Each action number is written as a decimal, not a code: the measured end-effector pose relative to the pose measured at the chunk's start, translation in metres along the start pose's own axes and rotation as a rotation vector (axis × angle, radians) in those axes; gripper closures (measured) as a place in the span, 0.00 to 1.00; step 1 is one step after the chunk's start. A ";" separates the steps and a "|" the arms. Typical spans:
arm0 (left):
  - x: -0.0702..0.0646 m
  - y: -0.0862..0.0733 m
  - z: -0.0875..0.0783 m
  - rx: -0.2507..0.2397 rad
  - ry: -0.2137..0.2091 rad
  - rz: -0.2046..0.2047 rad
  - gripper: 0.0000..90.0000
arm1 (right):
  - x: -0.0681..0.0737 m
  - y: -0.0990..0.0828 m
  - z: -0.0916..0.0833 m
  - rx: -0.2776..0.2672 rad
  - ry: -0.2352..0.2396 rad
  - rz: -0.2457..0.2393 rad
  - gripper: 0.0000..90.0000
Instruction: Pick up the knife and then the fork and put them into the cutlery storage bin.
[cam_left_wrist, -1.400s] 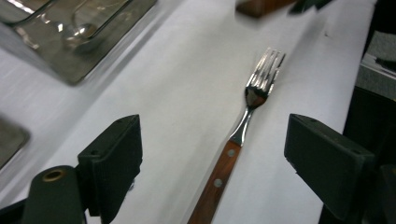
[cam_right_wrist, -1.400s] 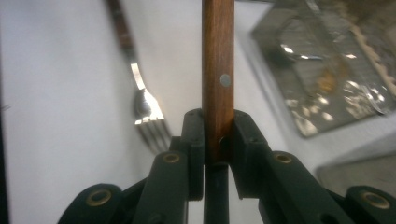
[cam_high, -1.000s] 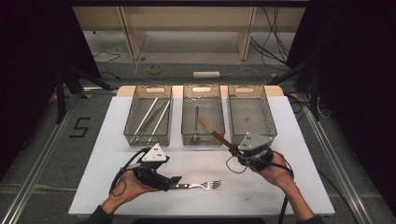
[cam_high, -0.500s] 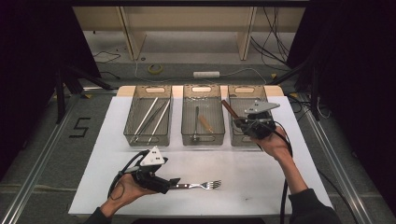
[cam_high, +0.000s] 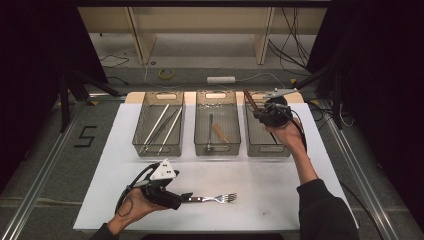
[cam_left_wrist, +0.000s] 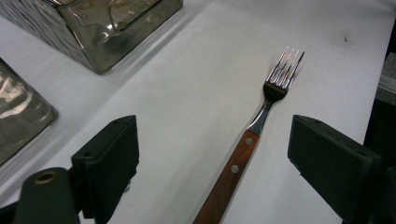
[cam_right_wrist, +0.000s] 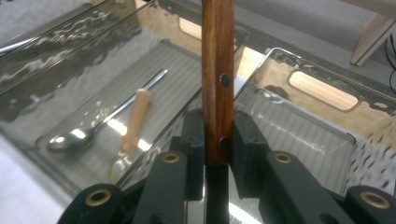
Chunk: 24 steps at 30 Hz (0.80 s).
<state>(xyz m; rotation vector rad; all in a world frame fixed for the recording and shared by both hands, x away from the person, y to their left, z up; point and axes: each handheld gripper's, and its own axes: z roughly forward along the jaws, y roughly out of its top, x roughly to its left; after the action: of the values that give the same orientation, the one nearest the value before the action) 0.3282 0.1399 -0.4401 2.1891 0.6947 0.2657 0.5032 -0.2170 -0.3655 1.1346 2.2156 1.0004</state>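
Right gripper (cam_high: 261, 113): upper right of the high view, held over the rightmost bin (cam_high: 267, 150). Jaws pressed onto a wooden utensil handle (cam_right_wrist: 217, 79). In the right gripper view the handle rises up the centre of the frame with two dark rivets showing; its top is cut off by the frame edge, so what kind of utensil it is cannot be told. In the high view only a short dark stretch of it shows, slanting to the upper left of the gripper.

Left gripper (cam_high: 170, 198): lower left of the high view, low over the white table (cam_high: 300, 200). Jaws spread wide, one on each side of the fork (cam_left_wrist: 261, 126), touching neither side of it in the left gripper view.

Fork: lying flat on the table, lower centre of the high view, tines toward the right. In the left gripper view its riveted wooden handle runs off the bottom edge.

Middle bin (cam_high: 216, 145): holds a metal spoon (cam_right_wrist: 79, 135) and a pale-handled utensil (cam_right_wrist: 133, 123) whose working end is blurred by the ribbed bin wall.

Left bin (cam_high: 150, 150): upper left of centre, holds several long thin metal pieces (cam_high: 162, 127); their kind is too small to tell.

Rightmost bin: partly covered by the person's hand and the gripper; contents not made out.
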 end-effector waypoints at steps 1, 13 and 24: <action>0.000 0.000 0.000 0.001 -0.001 0.000 0.18 | -0.001 0.002 0.002 0.006 -0.006 0.004 0.86; 0.000 0.000 0.001 0.008 -0.003 0.003 0.18 | -0.019 0.009 0.026 0.018 -0.049 0.103 0.86; -0.001 0.000 0.002 0.012 -0.004 0.012 0.18 | -0.023 0.001 0.046 0.059 -0.093 0.177 0.86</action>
<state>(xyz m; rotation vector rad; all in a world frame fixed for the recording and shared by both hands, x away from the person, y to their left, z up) 0.3282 0.1383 -0.4414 2.2054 0.6834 0.2635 0.5476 -0.2173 -0.3925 1.3946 2.1130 0.9364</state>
